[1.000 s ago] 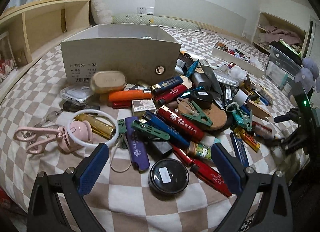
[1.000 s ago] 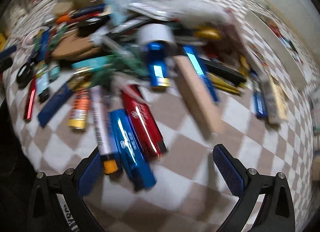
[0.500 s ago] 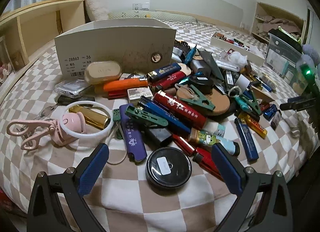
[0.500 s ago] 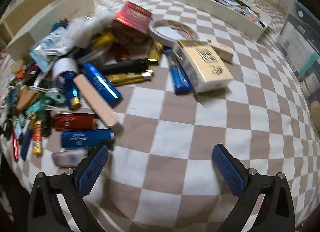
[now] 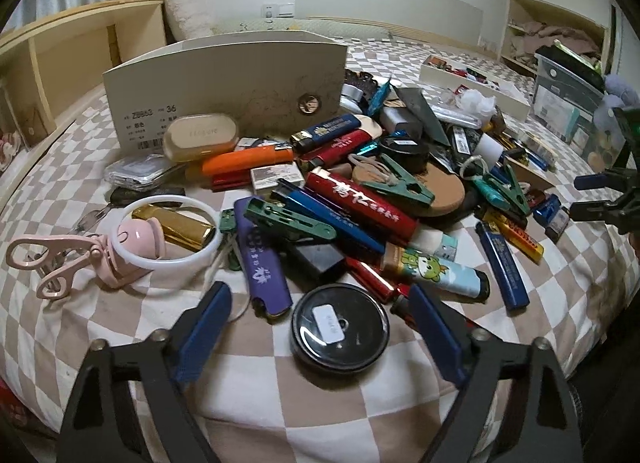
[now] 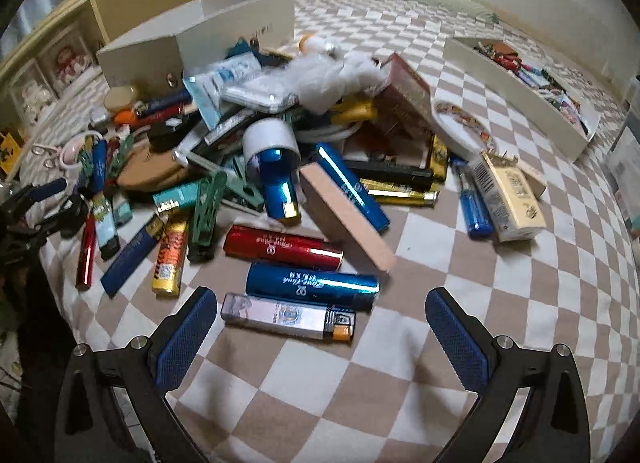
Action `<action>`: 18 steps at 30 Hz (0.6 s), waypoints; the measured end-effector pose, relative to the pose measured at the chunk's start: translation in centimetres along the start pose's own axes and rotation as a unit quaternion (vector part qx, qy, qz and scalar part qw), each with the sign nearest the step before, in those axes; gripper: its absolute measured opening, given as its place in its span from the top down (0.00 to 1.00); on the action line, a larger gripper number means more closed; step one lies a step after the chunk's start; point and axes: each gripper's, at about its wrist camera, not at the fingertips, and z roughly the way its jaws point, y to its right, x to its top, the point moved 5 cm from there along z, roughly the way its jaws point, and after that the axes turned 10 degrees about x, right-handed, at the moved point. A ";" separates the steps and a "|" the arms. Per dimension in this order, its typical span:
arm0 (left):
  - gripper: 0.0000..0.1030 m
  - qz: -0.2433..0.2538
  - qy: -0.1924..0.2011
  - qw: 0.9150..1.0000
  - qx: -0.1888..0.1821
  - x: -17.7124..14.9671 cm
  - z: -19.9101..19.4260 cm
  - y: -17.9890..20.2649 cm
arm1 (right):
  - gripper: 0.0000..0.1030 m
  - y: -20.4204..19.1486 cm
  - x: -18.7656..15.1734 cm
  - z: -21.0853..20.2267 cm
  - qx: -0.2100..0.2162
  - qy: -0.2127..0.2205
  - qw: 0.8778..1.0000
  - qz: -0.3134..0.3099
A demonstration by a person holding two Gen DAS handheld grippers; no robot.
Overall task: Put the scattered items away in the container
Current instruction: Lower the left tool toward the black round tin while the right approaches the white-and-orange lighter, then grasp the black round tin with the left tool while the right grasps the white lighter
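Since the earlier frame the left claw point(image 5: 320, 331) has narrowed from full spread and its jaws are closing, with the round black tin point(image 5: 340, 333) between the pads but not yet pressed. Right-wrist view has swung since then, from bare bedspread back onto the pile.

Bed point(image 5: 280, 403): brown-and-white checked cover, carries everything.

Container point(image 5: 224, 79): open white cardboard box, far left of the pile, label on its near wall. A second shallow white tray point(image 6: 520, 79) lies far right, well apart.

Pile: lighters, clips and small boxes heaped from the box's near wall rightward. A long red lighter point(image 5: 360, 203) lies mid-pile, a green clip point(image 5: 288, 219) just left of it. A purple lighter point(image 5: 264, 267) lies just beyond the left claw's left pad. A pink eyelash curler point(image 5: 68, 259) sits at the near left, touching a white ring point(image 5: 168, 231).

Right claw point(image 6: 320, 339): jaws wide apart, gripping nothing. A silver lighter with an orange end point(image 6: 288, 317) lies between the pads, untouched. Just beyond it lie a blue lighter point(image 6: 312, 285), then a red one point(image 6: 280, 249). A yellow carton point(image 6: 512, 199) lies on the right.
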 end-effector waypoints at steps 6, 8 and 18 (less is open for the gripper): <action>0.36 0.000 -0.001 1.000 -0.016 -0.4 0.0 0.1 | 0.00 1.2 -0.4 1.7 -0.009 -0.038 0.999 0.036; 0.41 -0.009 -0.002 1.000 -0.021 -0.4 0.0 -0.2 | 0.00 1.4 -0.6 2.0 -0.008 -0.045 0.998 0.042; 0.51 -0.006 -0.005 0.999 -0.037 -0.9 -0.5 0.3 | 0.00 -0.7 -0.3 2.1 0.023 -0.030 0.999 -0.004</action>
